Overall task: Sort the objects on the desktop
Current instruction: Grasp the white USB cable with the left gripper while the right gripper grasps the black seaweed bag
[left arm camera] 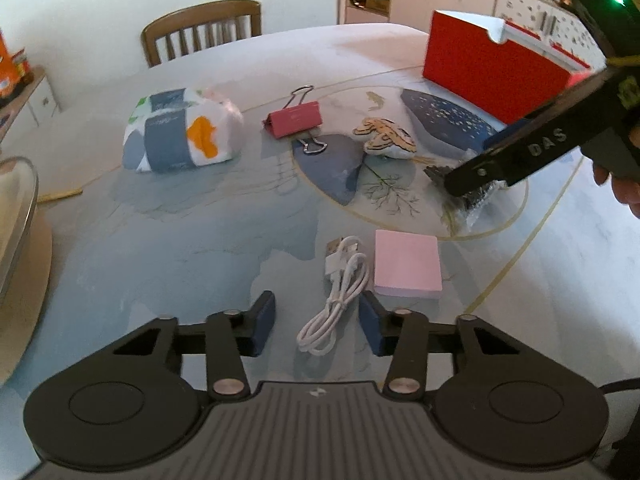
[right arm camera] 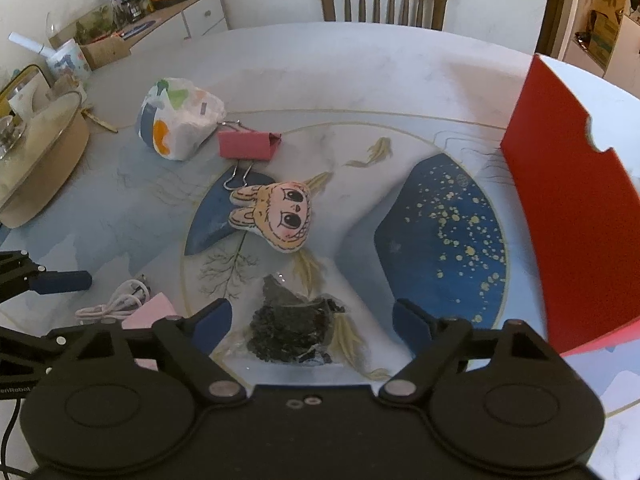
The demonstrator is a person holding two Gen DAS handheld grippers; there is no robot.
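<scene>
Your left gripper straddles the cable, half open, gripping nothing; right gripper wide, empty, over the bag.

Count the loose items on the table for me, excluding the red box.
6: tissue pack, binder clip, plush charm, dark bag, white cable, pink notepad. Others may be hidden.

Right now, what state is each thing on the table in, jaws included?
left gripper: jaws open, astride the cable
right gripper: jaws open, astride the bag
white cable: coiled, lying flat
clear bag of dark bits: lying flat
binder clip: closed
red box: standing, top open
</scene>
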